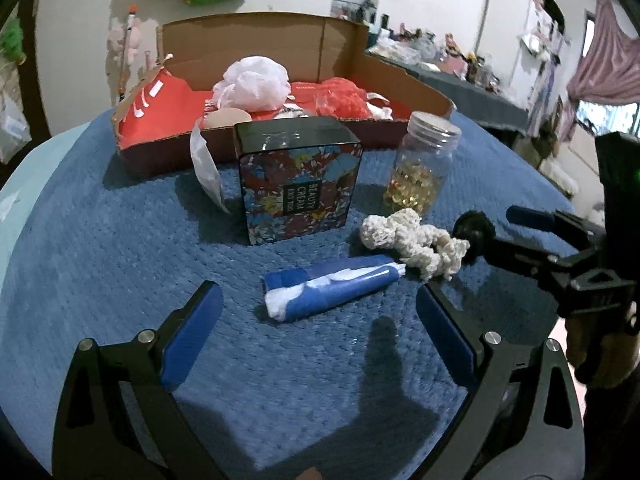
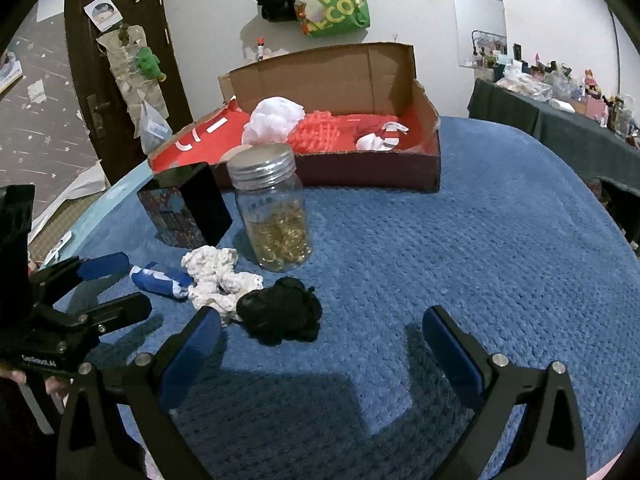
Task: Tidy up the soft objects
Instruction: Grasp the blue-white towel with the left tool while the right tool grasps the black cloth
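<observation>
A white crochet scrunchie and a black scrunchie lie touching on the blue cloth. A blue tube lies beside them. My left gripper is open, and the tube lies just beyond its fingertips. My right gripper is open too, with the black scrunchie between its fingertips, nearer the left finger. Behind, a cardboard box with a red lining holds a white mesh puff and a red mesh puff.
A flowered beauty cream box and a clear jar of gold capsules stand between the scrunchies and the cardboard box. A white sachet leans on the cardboard box. Bare blue cloth stretches to the right.
</observation>
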